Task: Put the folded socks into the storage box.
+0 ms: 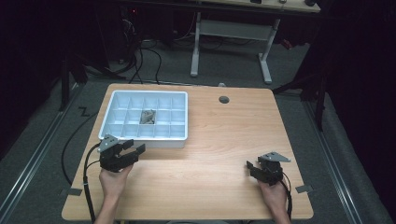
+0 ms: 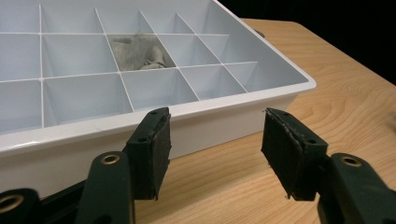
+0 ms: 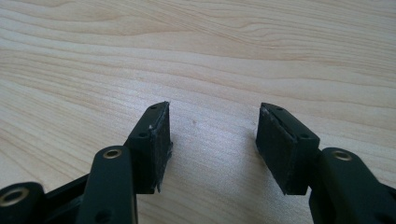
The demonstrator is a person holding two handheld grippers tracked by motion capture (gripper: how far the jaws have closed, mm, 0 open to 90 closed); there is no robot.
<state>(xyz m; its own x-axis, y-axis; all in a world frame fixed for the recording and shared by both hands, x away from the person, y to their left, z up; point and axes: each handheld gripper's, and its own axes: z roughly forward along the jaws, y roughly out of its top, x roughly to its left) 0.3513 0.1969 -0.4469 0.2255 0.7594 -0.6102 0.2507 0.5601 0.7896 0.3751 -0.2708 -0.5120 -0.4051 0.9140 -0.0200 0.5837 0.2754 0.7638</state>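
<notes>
I see the crumpled grey cloth (image 1: 148, 116) in a middle compartment of the white plastic divided tray (image 1: 108, 111) at upper left of the high view, just beyond my left gripper (image 1: 134, 150), fingers wide and empty, while my right gripper (image 1: 250, 166), likewise spread, sits well apart over bare desk (image 1: 224, 154).

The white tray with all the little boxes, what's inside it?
The white tray holds one crumpled grey cloth in a middle compartment. The other compartments look empty. Anything beneath the cloth is covered.

No readable text, label, brand, number or sign appears on the white compartment tray (image 1: 108, 122), the wooden table (image 1: 224, 154), or either gripper's black jaws.
</notes>
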